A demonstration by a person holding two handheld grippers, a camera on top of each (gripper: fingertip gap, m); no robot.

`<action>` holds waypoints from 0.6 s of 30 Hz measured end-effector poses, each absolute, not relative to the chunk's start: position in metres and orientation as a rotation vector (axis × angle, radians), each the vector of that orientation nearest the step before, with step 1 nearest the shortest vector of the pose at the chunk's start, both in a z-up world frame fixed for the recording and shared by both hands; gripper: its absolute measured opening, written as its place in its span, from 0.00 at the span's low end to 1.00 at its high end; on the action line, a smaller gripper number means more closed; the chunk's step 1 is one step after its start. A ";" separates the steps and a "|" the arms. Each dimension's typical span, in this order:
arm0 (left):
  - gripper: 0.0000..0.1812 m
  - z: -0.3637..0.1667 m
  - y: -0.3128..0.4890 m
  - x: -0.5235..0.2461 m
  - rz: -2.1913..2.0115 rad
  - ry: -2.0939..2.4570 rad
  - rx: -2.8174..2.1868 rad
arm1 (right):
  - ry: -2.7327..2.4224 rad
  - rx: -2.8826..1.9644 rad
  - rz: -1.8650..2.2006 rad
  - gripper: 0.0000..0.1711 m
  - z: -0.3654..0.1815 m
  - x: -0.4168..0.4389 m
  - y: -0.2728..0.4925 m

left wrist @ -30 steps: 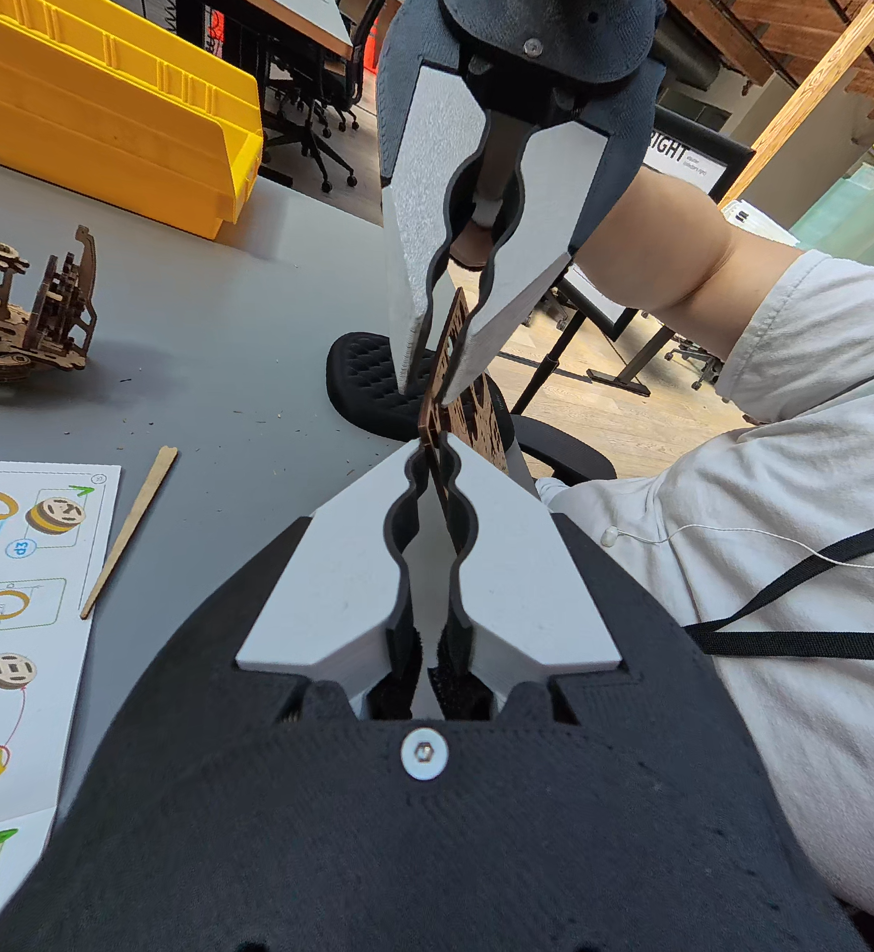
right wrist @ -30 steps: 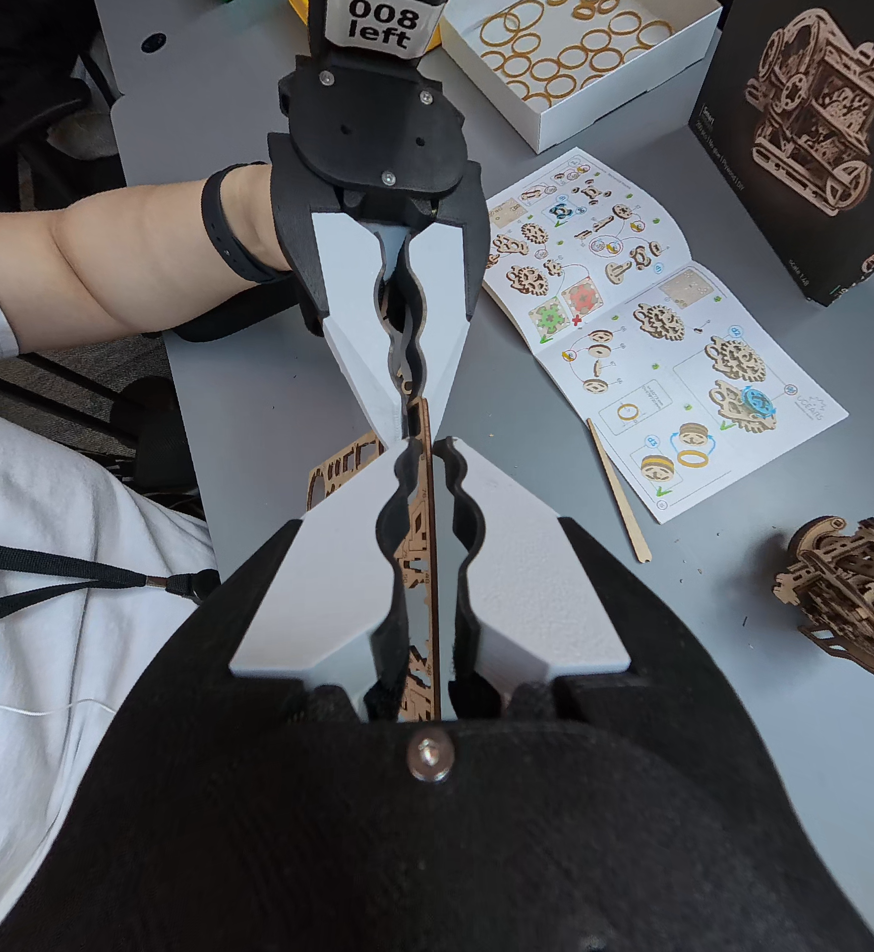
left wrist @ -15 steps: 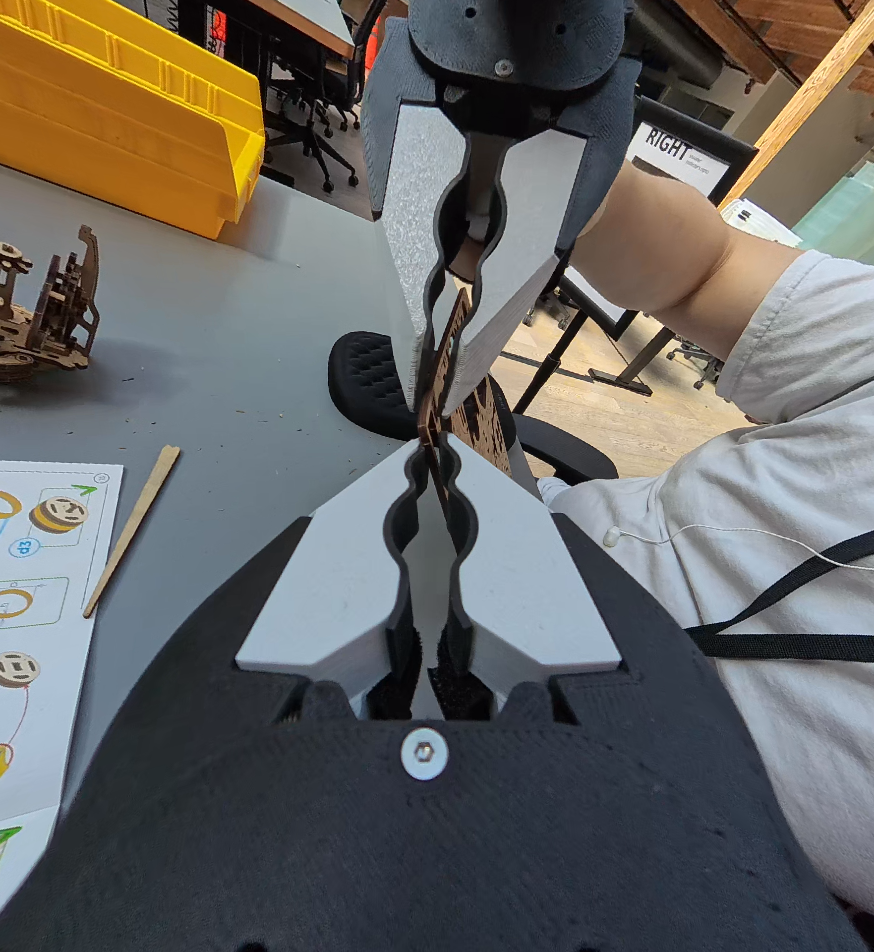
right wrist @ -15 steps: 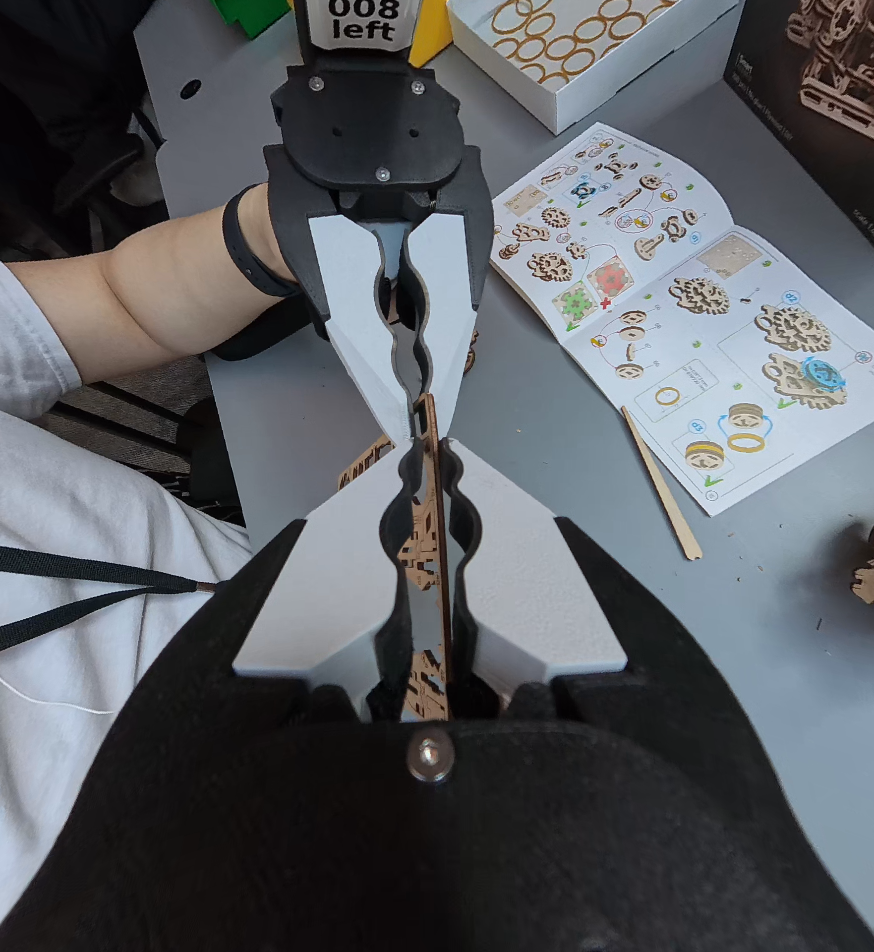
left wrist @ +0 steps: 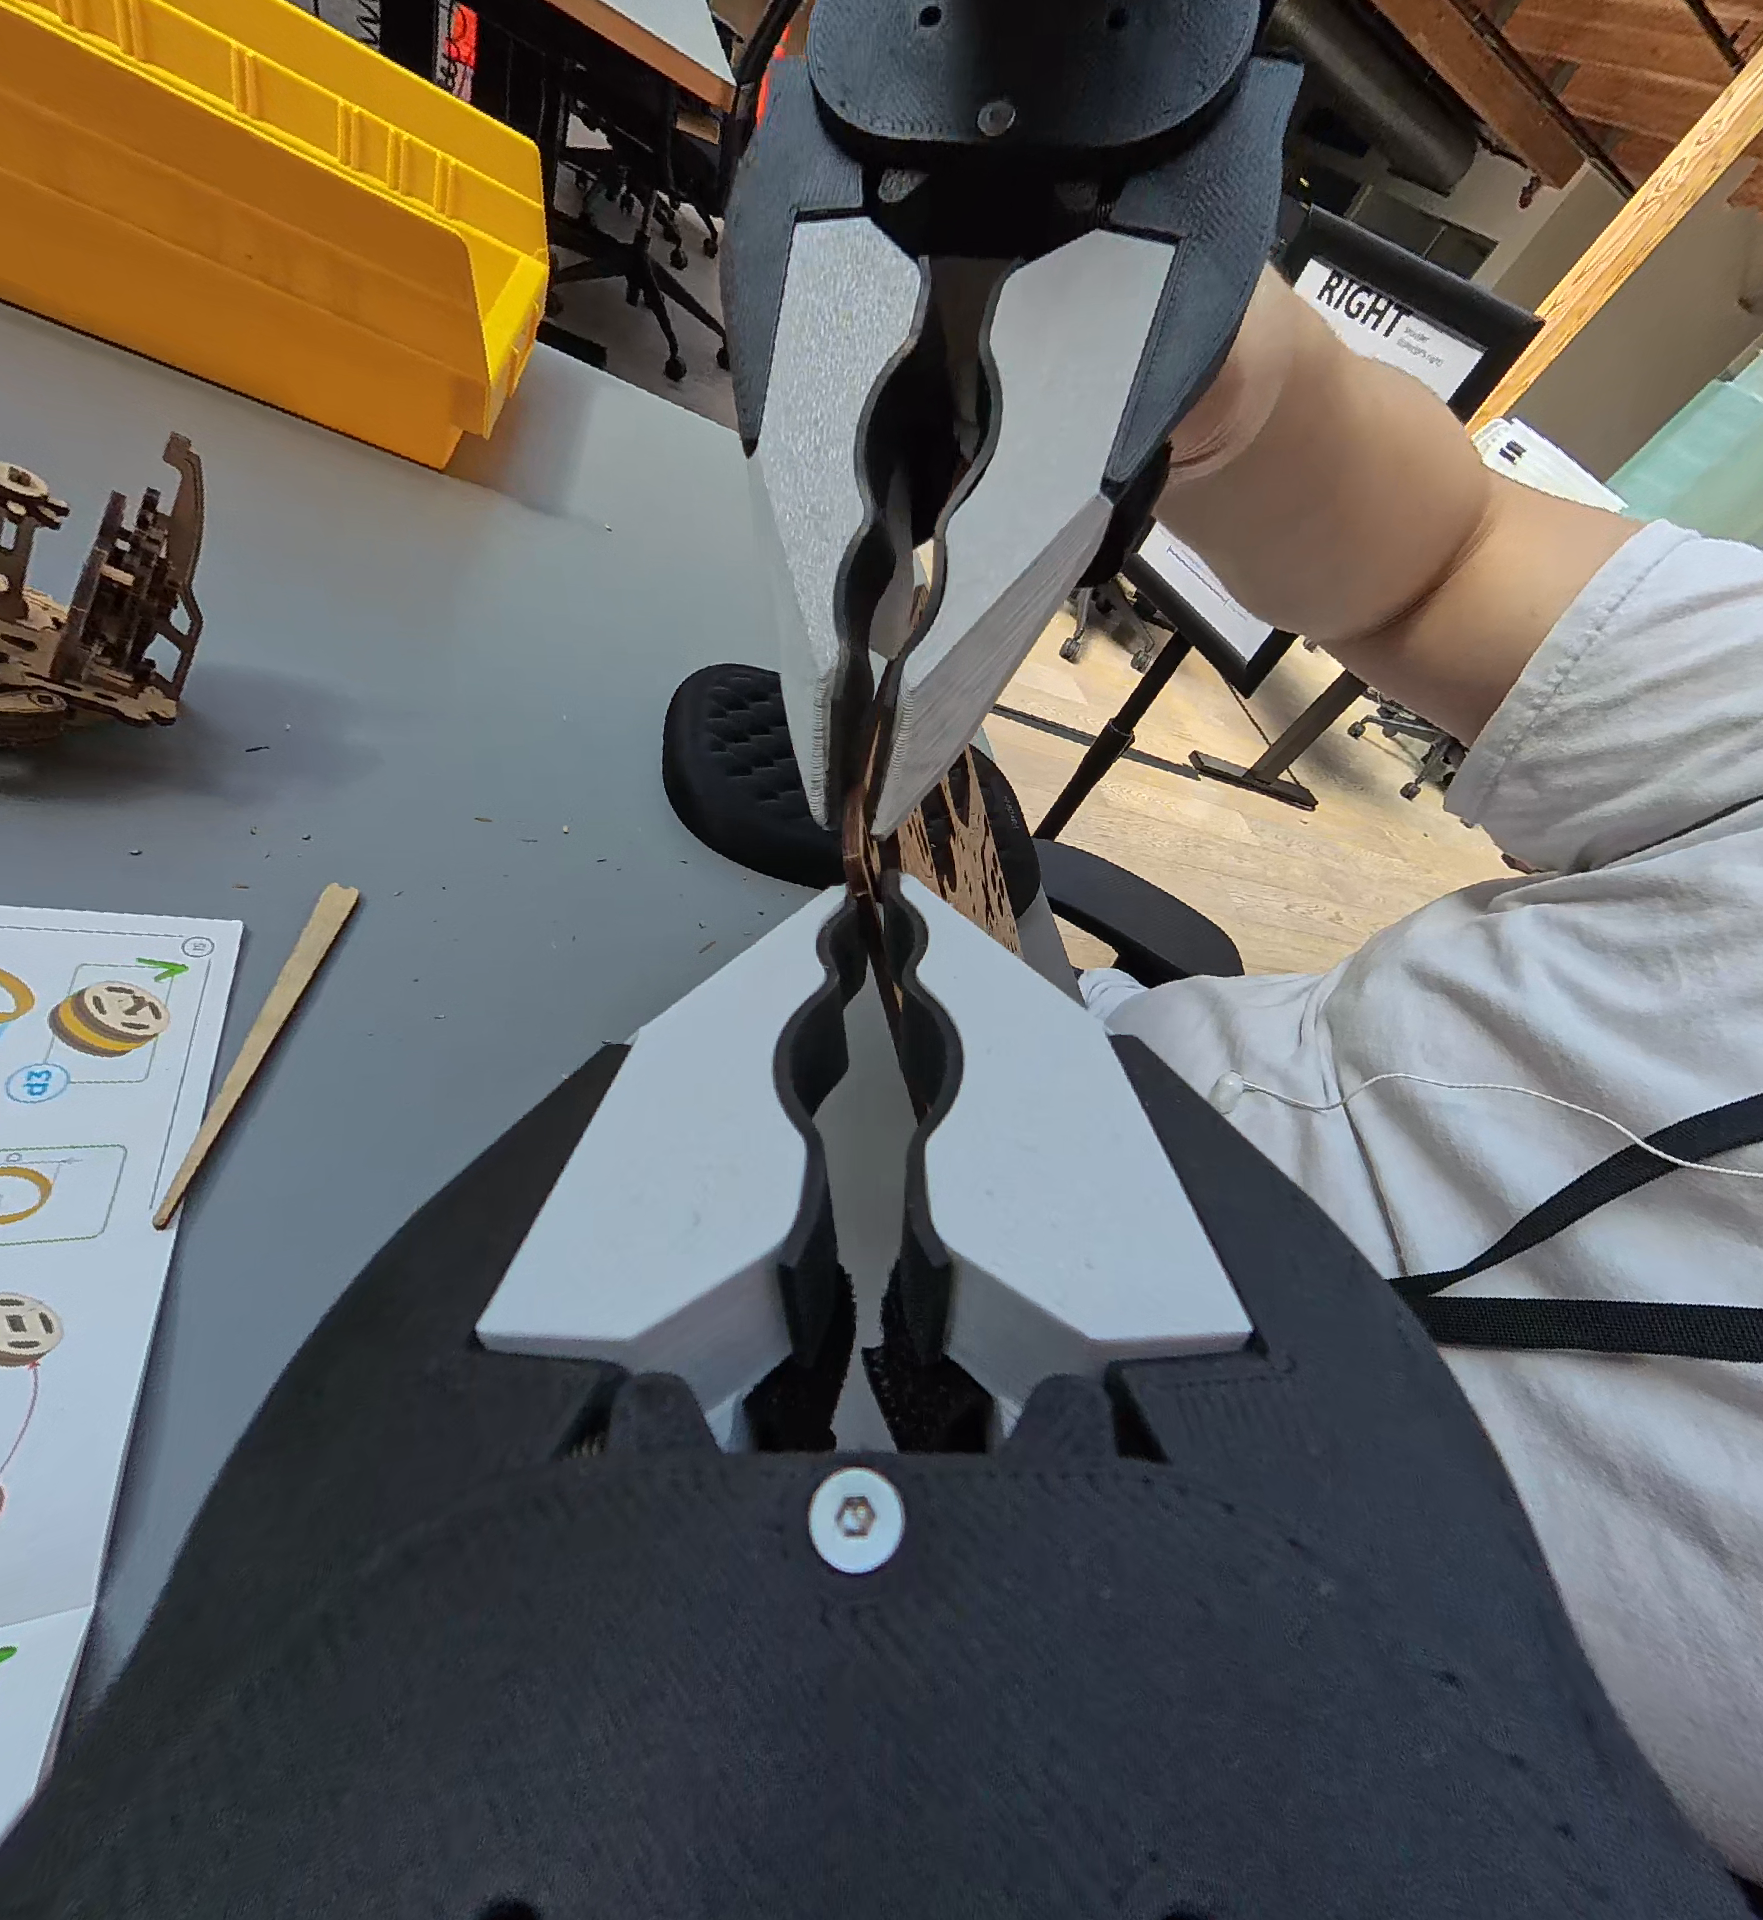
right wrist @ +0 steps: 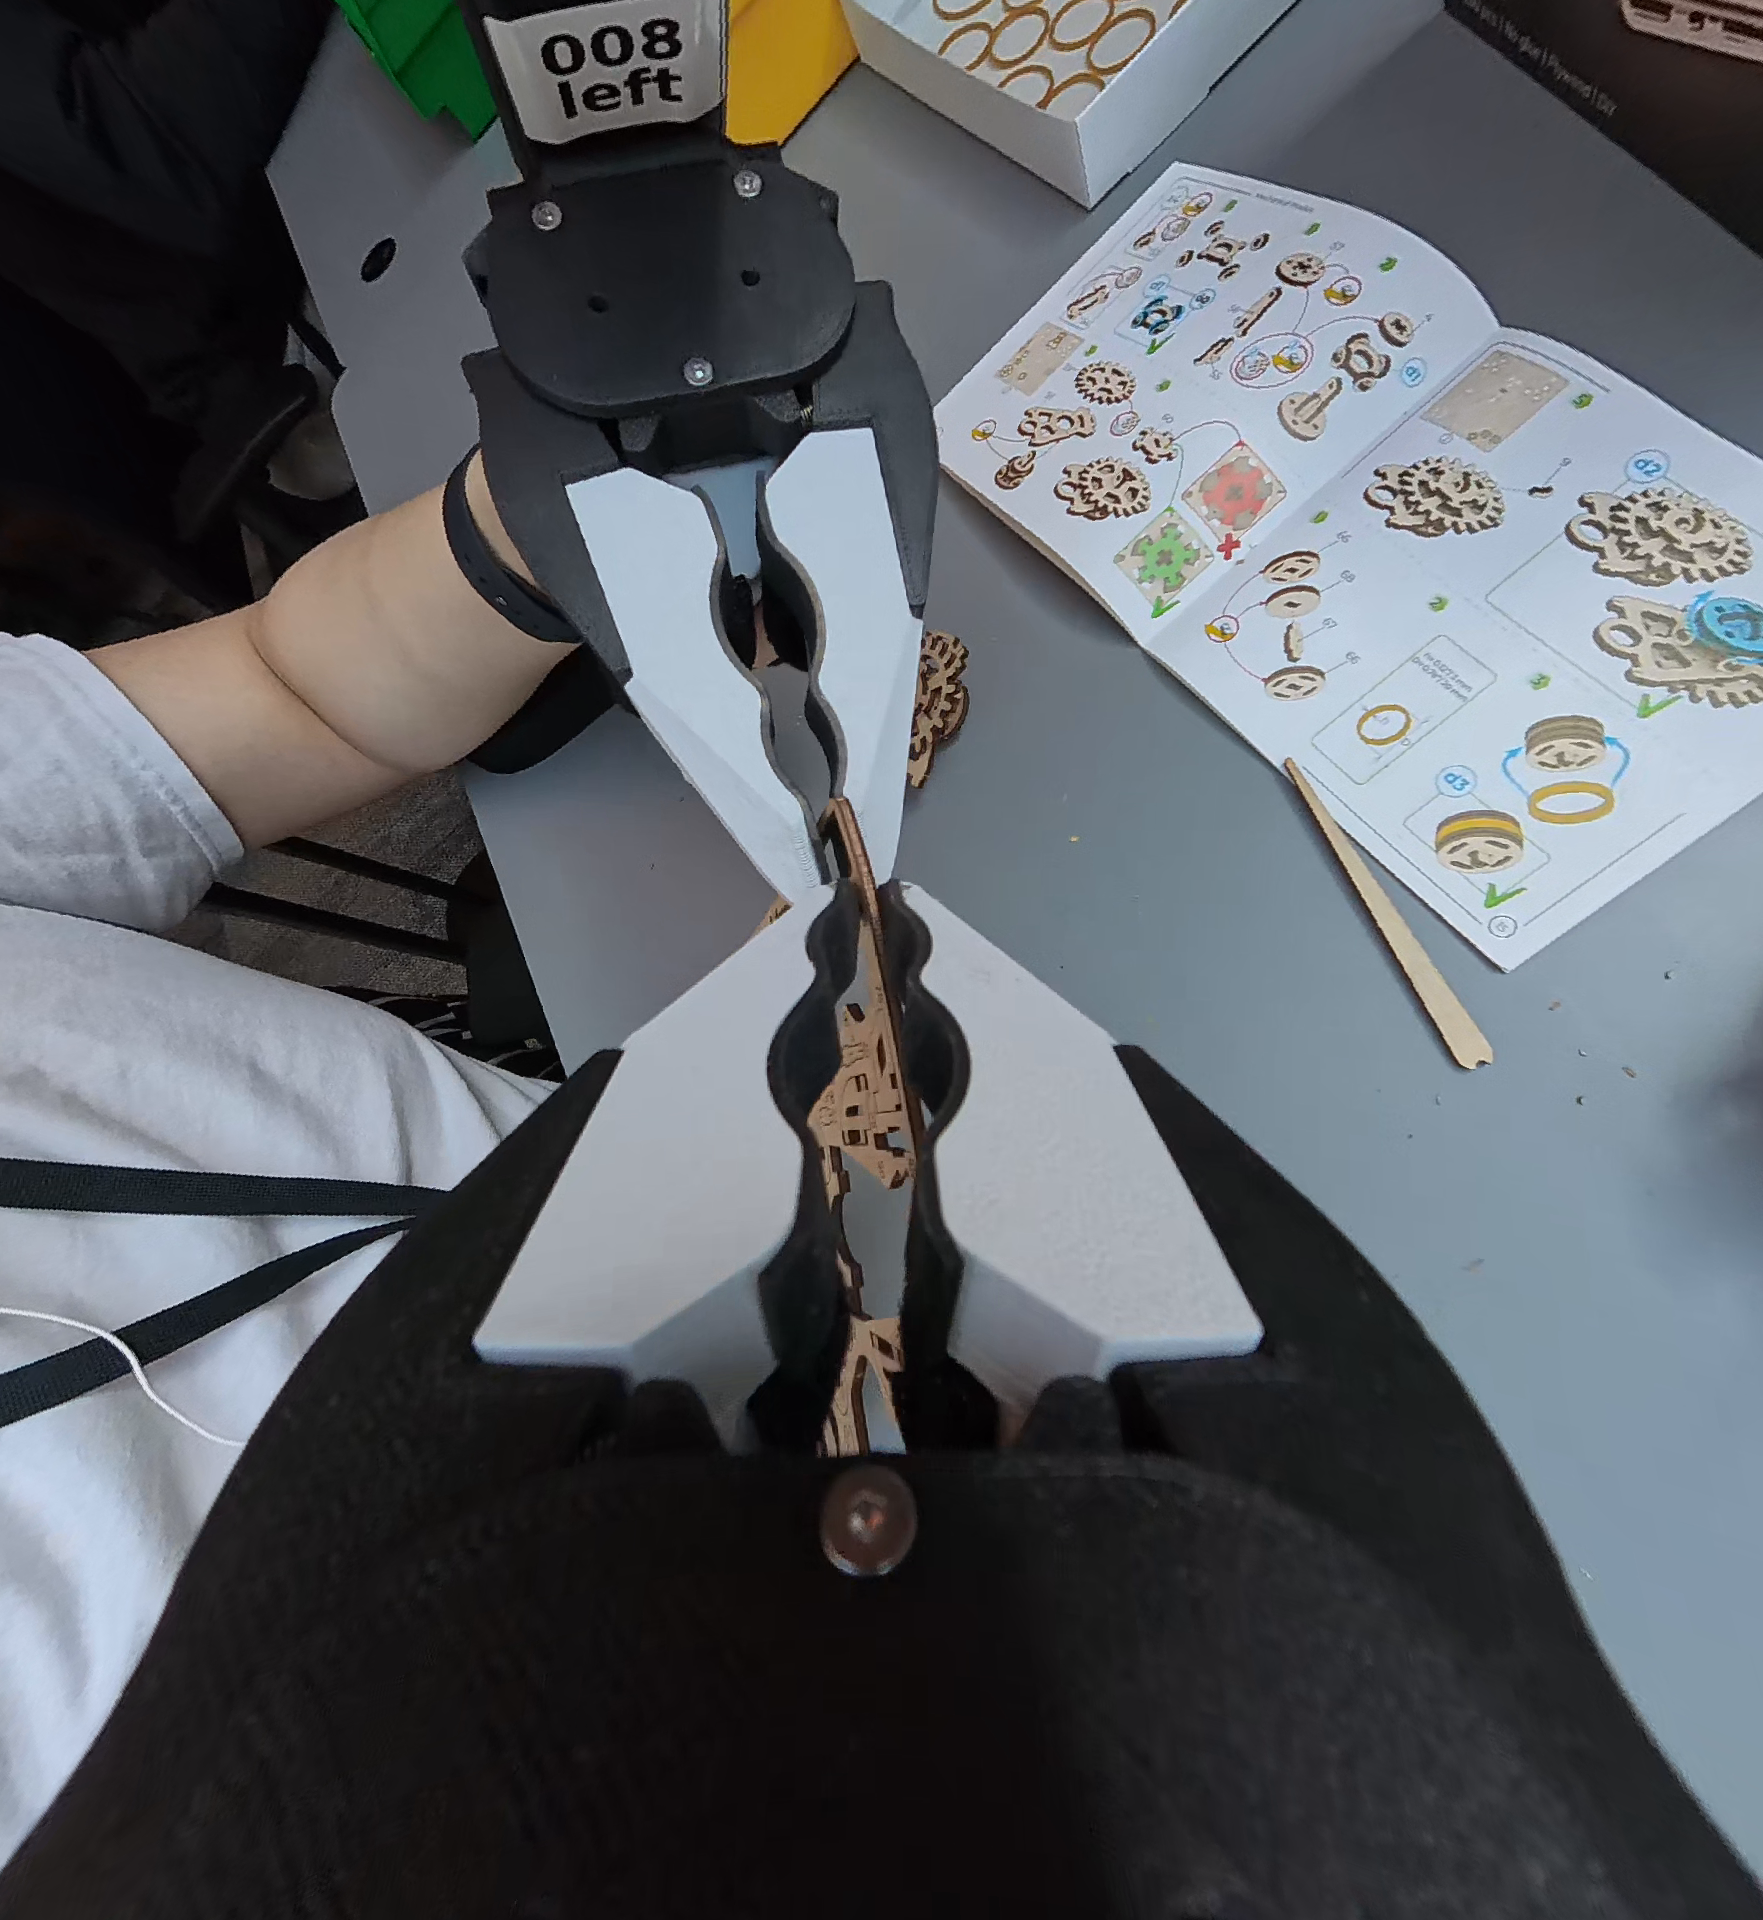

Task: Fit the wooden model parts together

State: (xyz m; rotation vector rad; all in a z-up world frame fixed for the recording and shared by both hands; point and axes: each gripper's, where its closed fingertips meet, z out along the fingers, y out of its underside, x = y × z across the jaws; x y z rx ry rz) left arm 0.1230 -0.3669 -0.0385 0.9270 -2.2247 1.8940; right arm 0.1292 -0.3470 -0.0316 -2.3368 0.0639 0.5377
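Note:
A thin laser-cut wooden part sheet is held edge-on in the air over the table's near edge. My right gripper is shut on it, and the sheet runs the length of its jaws. My left gripper is shut on the sheet's end, tip to tip with the right gripper, which comes down from above. In the right wrist view the left gripper comes in from the top. A part-built wooden model stands on the grey table at the left.
An open instruction booklet lies on the table, with a wooden stick beside it. A loose gear part lies behind the left gripper. There is a yellow bin at the back, a white box of rings, a dark box and a black chair. Left and right tips are no more than a few centimetres apart. The part-built wooden model is about equally far from each gripper, around 20 centimeters.
Both grippers keep hold of the sheet. The right gripper has swung more upright over the left one, and the built model has slid out of the right wrist view.

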 end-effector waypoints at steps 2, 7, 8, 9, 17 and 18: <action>0.00 -0.040 -0.368 0.123 1.886 -2.236 0.941 | 0.083 -2.356 0.537 0.02 -0.033 0.130 -0.348; 0.00 -0.045 -0.368 0.125 1.856 -2.242 0.956 | -0.026 -2.397 0.398 0.02 -0.038 0.131 -0.349; 0.00 -0.041 -0.368 0.123 1.878 -2.232 0.926 | -0.117 -2.357 0.362 0.03 -0.035 0.129 -0.348; 0.00 -0.036 -0.368 0.121 1.909 -2.216 0.893 | -0.128 -2.314 0.384 0.03 -0.029 0.127 -0.349; 0.03 -0.031 -0.363 0.125 1.984 -2.286 0.873 | -0.073 -2.283 0.474 0.02 -0.024 0.129 -0.361; 0.05 -0.031 -0.362 0.128 2.000 -2.324 0.880 | -0.047 -2.296 0.467 0.02 -0.024 0.131 -0.360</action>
